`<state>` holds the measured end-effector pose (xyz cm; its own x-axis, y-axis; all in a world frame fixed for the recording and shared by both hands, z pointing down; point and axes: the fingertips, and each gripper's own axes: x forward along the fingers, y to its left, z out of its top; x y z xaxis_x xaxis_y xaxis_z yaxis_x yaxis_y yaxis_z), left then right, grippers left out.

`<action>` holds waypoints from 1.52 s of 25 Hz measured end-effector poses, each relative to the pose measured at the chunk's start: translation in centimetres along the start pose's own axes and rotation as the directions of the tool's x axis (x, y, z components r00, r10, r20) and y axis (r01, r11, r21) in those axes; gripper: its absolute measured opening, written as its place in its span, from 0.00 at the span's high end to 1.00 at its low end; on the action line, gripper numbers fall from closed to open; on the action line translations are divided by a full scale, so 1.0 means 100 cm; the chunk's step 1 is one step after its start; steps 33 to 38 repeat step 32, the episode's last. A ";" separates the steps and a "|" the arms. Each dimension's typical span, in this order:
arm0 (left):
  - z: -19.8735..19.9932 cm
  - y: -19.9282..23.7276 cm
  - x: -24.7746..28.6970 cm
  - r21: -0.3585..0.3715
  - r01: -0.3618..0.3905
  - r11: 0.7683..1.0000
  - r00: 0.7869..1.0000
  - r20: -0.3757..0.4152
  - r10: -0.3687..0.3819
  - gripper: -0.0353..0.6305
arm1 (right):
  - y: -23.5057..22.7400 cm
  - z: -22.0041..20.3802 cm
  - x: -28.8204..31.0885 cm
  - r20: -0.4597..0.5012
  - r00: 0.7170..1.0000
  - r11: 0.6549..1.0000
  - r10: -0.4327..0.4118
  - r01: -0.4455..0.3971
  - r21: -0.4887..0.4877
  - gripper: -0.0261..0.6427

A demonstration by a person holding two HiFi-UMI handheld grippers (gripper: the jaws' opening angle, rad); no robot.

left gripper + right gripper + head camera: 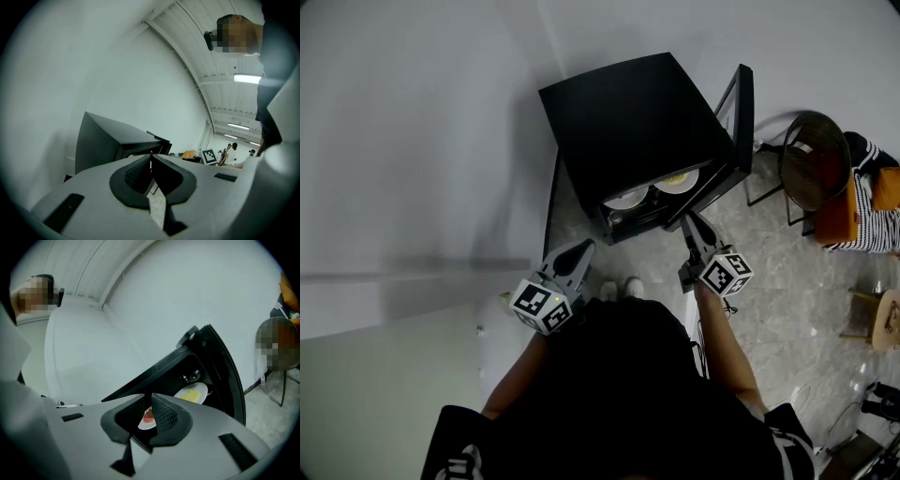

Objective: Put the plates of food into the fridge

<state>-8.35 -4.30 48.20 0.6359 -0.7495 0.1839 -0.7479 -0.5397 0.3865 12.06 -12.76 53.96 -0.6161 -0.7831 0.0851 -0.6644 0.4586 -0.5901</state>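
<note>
Grey stone floor, white wall. Black fridge, door open for loading. Left plate and right plate already inside. Left gripper closed, empty. Right gripper slightly parted, empty, probably free for the door.

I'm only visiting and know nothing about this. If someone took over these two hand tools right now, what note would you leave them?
Left gripper: jaws together, empty, off to the side of the fridge.
Right gripper: jaws a little apart, holding nothing, pointing into the fridge opening.
Things: the plate with red food and the plate with yellow food sit side by side inside. The door stands open.
Done: both plates in view are in.
Left: probably shutting the door; no other plates show.
</note>
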 end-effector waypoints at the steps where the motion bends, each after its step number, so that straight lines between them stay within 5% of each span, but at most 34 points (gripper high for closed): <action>1: 0.000 -0.001 0.000 0.001 0.005 1.000 1.000 0.000 -0.005 0.91 | 0.007 0.004 -0.003 0.010 1.000 1.000 0.011 -0.010 -0.024 0.87; 10: 0.001 -0.008 0.002 0.037 0.062 0.997 0.998 -0.009 -0.062 0.91 | 0.078 0.041 -0.025 0.116 0.987 0.973 0.109 -0.082 -0.214 0.89; 23: -0.002 -0.015 0.001 0.060 0.130 0.990 0.991 -0.015 -0.129 0.91 | 0.148 0.039 -0.044 0.107 0.981 0.905 0.161 -0.104 -0.412 0.89; 38: -0.010 -0.019 0.010 0.059 0.220 0.974 0.975 -0.040 -0.217 0.91 | 0.168 0.033 -0.053 0.096 0.985 0.888 0.144 -0.086 -0.451 0.89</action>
